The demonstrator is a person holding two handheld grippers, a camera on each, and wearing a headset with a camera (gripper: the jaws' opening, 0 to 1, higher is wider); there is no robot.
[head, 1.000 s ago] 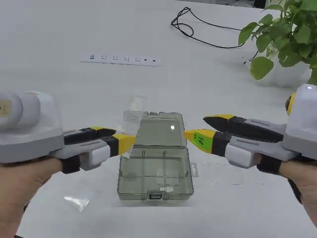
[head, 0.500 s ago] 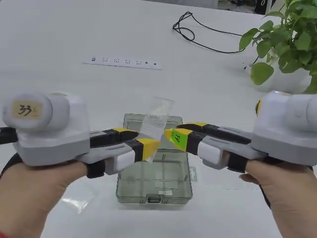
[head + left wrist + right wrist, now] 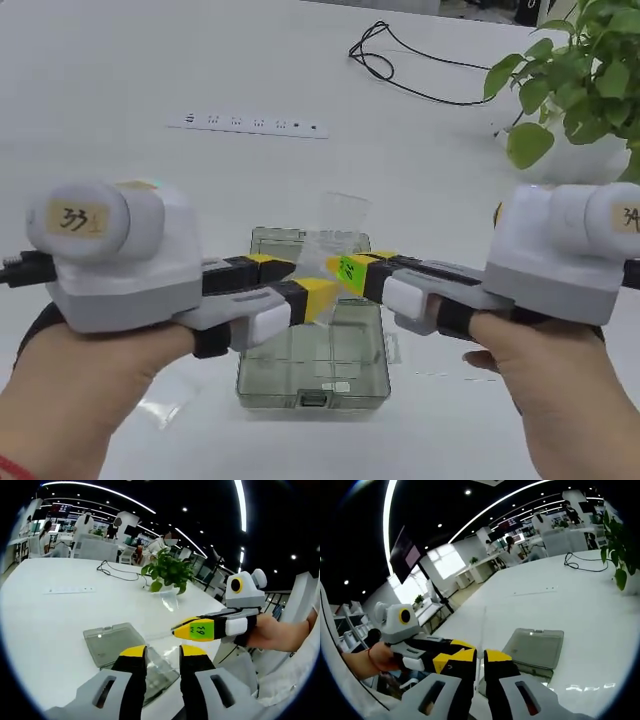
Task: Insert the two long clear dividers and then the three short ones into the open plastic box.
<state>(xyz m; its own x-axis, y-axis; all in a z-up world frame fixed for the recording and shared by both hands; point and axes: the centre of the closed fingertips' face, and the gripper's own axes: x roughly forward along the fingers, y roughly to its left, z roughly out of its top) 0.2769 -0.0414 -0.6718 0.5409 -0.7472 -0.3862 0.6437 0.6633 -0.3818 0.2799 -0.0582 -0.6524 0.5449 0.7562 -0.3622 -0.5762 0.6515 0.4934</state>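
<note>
Right gripper (image 3: 350,265) pinches the clear divider (image 3: 338,225), its long axis pointing to 12 o'clock. Left gripper (image 3: 305,280) gapes empty alongside. The open plastic box (image 3: 262,372) sits at 6 o'clock on the tabletop (image 3: 150,180).

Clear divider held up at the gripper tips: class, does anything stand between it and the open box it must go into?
Nothing visible does. The clear divider is pinched in the right gripper above the open box, with only air showing between them. The left gripper sits close beside the divider.
</note>
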